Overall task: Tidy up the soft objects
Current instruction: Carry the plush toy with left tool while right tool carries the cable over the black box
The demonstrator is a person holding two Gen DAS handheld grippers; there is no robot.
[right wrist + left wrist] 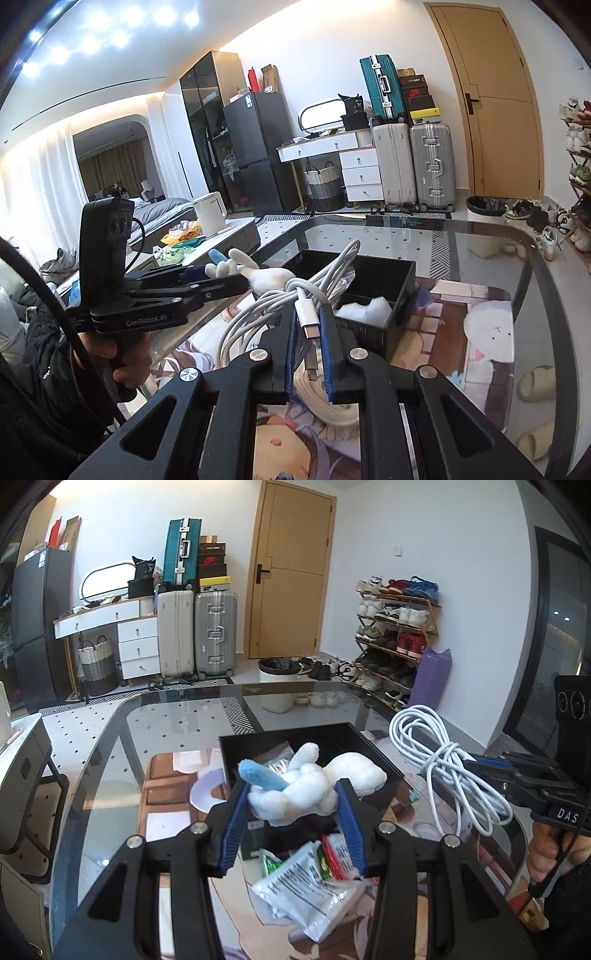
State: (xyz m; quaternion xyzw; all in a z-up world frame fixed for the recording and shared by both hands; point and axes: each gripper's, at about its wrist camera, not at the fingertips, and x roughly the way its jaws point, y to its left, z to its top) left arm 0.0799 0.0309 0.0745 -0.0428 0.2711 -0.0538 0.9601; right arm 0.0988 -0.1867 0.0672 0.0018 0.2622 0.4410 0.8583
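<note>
Mid-task, both grippers loaded, nothing released yet. Left gripper (291,805) clenched on small white plush toy with blue ear (291,794), jaws pressing both flanks, toy lifted above near edge of black divided storage box (380,764). Right gripper (308,332) clamped on bundled white charging cable (295,295), connector plug pinched between blue pads (327,343), coils hanging loose to the left and forward.

Done, judging from layout: white fluffy wad (369,310) already in near compartment of box; clear foil-looking bag (275,760) lying in far part of box behind the toy. Exact compartment for the bag hard to tell, toy blocking.

Left to do: plush toy and cable not yet dropped in; pile of white and red-green plastic sachets (314,878) loose on glass table (110,746) near front edge, below left gripper, untouched. Dark green-labelled packet under toy, contents unreadable.

Box sits mid-table on printed anime desk mat (461,314), toward far edge of mat. Cable held just in front of box near wall, slightly above rim.

Plush look: squashed, lumpy, off-white pile fabric, one blue ear sticking left, one white ear upright, second white lobe trailing right over box. Soft, deforms under grip, probably slumps on release. Cable look: several loops tied by own wrap, springy, likely to sprawl over divider unless pushed down.
</note>
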